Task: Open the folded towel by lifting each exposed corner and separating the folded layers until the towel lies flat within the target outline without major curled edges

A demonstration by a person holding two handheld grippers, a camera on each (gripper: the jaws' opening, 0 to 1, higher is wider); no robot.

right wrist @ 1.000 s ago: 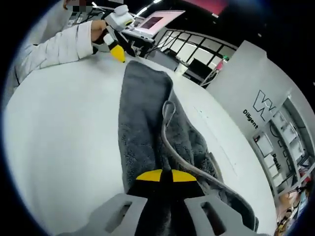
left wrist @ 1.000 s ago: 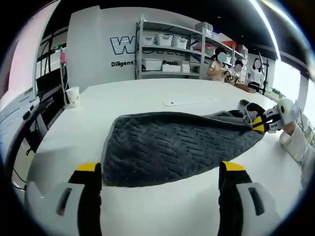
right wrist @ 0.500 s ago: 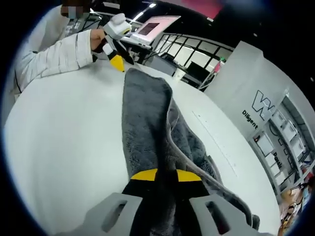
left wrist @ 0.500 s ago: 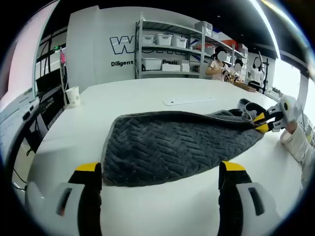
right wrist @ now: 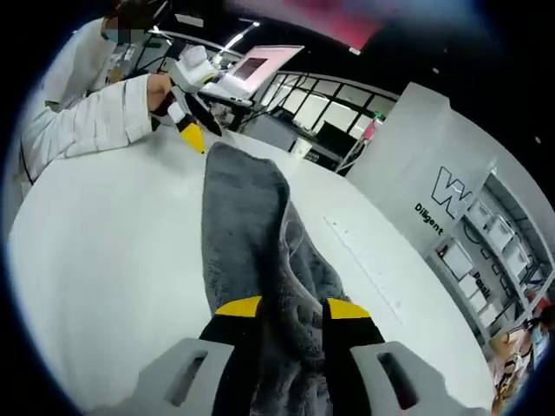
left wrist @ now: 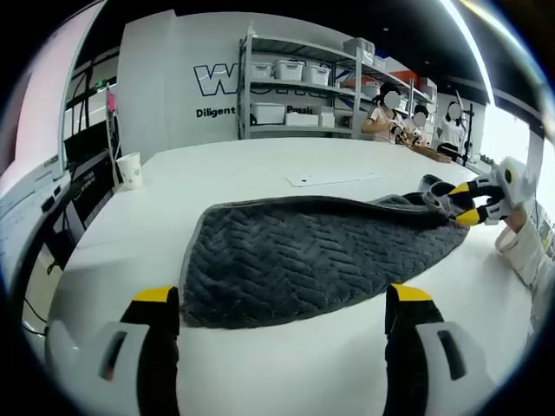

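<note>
The grey towel (left wrist: 312, 260) lay folded on the white table (left wrist: 260, 165), its long body stretched between the two grippers, with no target outline visible. In the right gripper view, the towel (right wrist: 247, 234) rose in a loose ridge into the right gripper (right wrist: 290, 308), whose jaws stood slightly parted with bunched fabric between them (whether they gripped it firmly could not be told). The left gripper (left wrist: 282, 299) hovered just short of the near edge, jaws spread wide and holding nothing. The step in hand appeared to be lifting one end corner. The next move likely called for pinning or pinching the opposite end, then drawing the upper layer across.
</note>
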